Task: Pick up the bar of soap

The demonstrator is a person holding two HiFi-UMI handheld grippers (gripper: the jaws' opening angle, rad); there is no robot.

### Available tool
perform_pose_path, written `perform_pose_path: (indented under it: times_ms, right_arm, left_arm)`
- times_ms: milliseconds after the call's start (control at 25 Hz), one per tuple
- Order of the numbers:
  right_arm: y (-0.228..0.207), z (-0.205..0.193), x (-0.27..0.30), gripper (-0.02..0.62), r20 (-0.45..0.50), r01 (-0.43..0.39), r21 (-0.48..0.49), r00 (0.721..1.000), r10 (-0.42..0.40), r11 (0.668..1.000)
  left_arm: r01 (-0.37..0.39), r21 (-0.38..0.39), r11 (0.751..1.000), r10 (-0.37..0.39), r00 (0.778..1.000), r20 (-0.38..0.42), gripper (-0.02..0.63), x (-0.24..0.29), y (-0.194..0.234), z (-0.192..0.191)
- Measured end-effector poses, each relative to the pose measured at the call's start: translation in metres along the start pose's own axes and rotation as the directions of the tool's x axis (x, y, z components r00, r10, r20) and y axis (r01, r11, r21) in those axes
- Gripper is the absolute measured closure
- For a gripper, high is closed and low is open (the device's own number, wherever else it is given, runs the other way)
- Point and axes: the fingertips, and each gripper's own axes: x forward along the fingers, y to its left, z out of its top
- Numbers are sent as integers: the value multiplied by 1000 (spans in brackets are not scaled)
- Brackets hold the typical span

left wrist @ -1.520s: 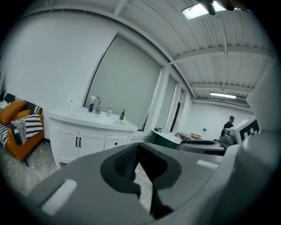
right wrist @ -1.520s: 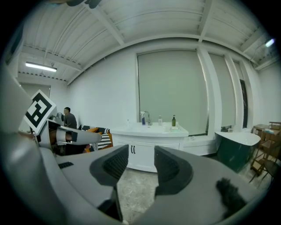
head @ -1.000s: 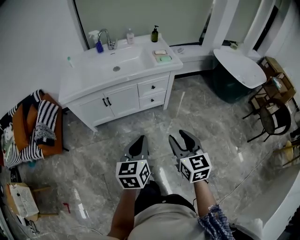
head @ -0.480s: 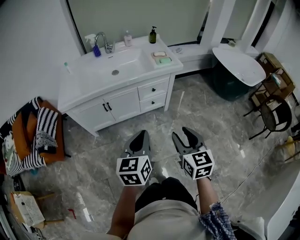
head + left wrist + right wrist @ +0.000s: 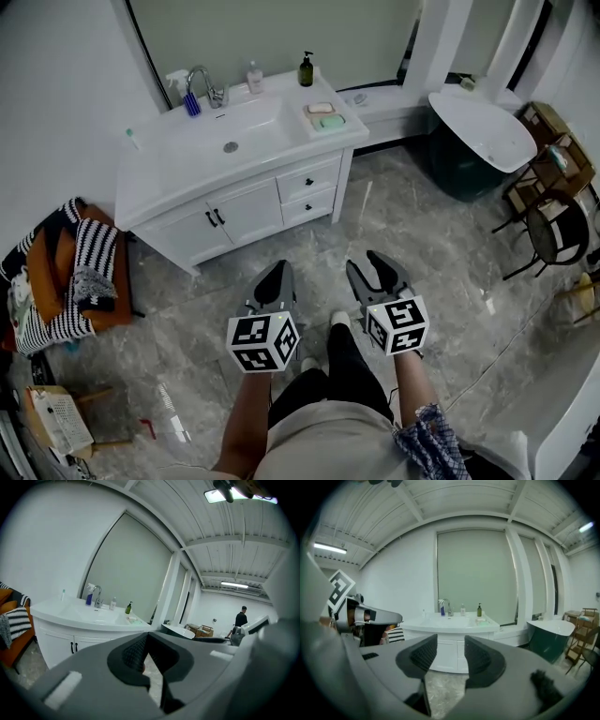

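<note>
On the white washstand [image 5: 187, 178], just right of the basin [image 5: 246, 124], a small tray [image 5: 312, 116] holds two bars side by side: a pale bar of soap [image 5: 322, 108] and a green bar of soap [image 5: 331, 121]. A dark pump bottle [image 5: 307, 69] stands behind the tray, near the wall. The tap [image 5: 208, 82] stands at the back of the basin.

Both tongs are held over the marble floor [image 5: 441, 253], well apart from the washstand and pointed toward it.

- Left gripper [image 5: 277, 270]: jaw tips together, nothing between them.
- Right gripper [image 5: 366, 262]: jaws partly apart, gap empty.

Neither gripper touches the soap.
</note>
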Motion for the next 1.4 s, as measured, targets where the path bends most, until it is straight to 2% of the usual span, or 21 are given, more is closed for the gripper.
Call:
perform_pose_path:
  times_ms: [160,320,760,960,1200,1400]
  right_arm:
    - [-19,18,18,419,44,7,-3,999,-7,1000]
    - [-36,30,41,419,67,-7,-15,998,8,1000]
    - [-101,48,106,419,16,-54,10,998,54,999]
    - [-126,54,124,419,8,-74,-10,997,74,997]
    - [-156,44,136,419,-27,-93,-8,995,93,996]
    - [-177,36,140,419,-38,-103,6,994,103,995]
  left_arm:
    - [-23,20,1000,22,1000,12,597,14,5,9]
    - [-45,9,999,45,999,4,597,40,13,10]
    - [-79,9,997,79,997,-1,597,124,15,33]
    - [-94,8,996,94,995,-13,597,157,10,36]
    - [-96,10,995,96,995,-21,597,190,-6,35]
    - [-127,-2,992,127,991,-36,597,205,-4,30]
